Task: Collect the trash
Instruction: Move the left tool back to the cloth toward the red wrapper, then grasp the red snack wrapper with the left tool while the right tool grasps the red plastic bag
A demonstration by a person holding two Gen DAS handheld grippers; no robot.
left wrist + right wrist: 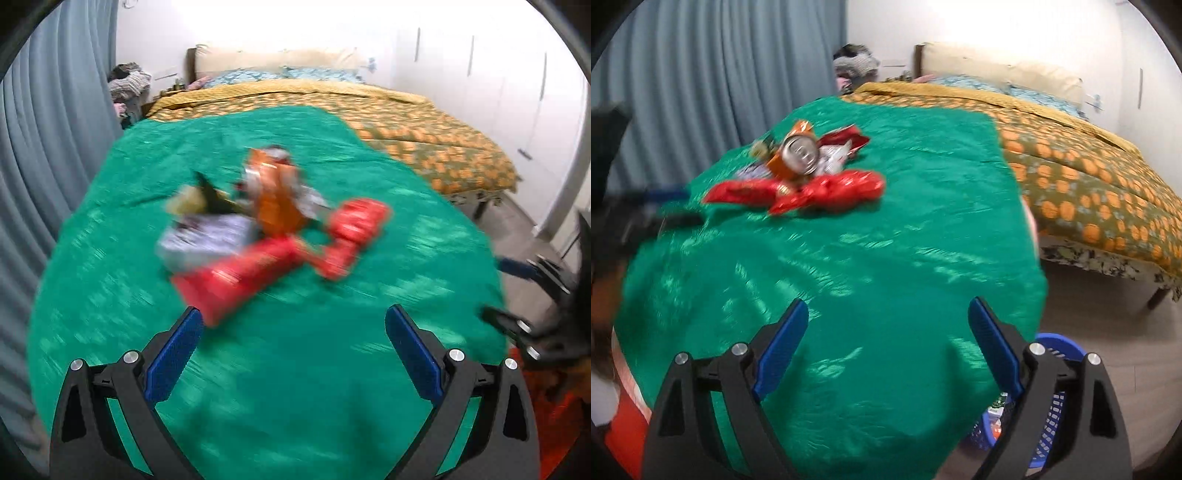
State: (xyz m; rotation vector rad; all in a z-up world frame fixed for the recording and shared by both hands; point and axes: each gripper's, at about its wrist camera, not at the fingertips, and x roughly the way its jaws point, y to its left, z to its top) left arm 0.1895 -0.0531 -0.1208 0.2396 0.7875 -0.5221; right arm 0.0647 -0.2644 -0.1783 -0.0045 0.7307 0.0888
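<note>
A pile of trash (266,221) lies in the middle of a green cloth (295,387). It holds an orange drink can (798,153), crumpled red wrappers (831,190), a silvery white wrapper (207,236) and a yellow-black one (199,197). My left gripper (295,312) hangs open just short of the nearest red wrapper (236,277), nothing between its blue pads. My right gripper (888,304) is open too, over bare cloth well short of the pile (798,173). Each gripper shows at the edge of the other's view: the right gripper (502,291), the left gripper (676,205).
A blue plastic basket (1056,373) with some litter inside stands on the floor below the cloth's right edge. Behind is a bed with an orange-patterned cover (1089,177), grey curtains (720,74) to the left, and white cupboards (498,81) along the right wall.
</note>
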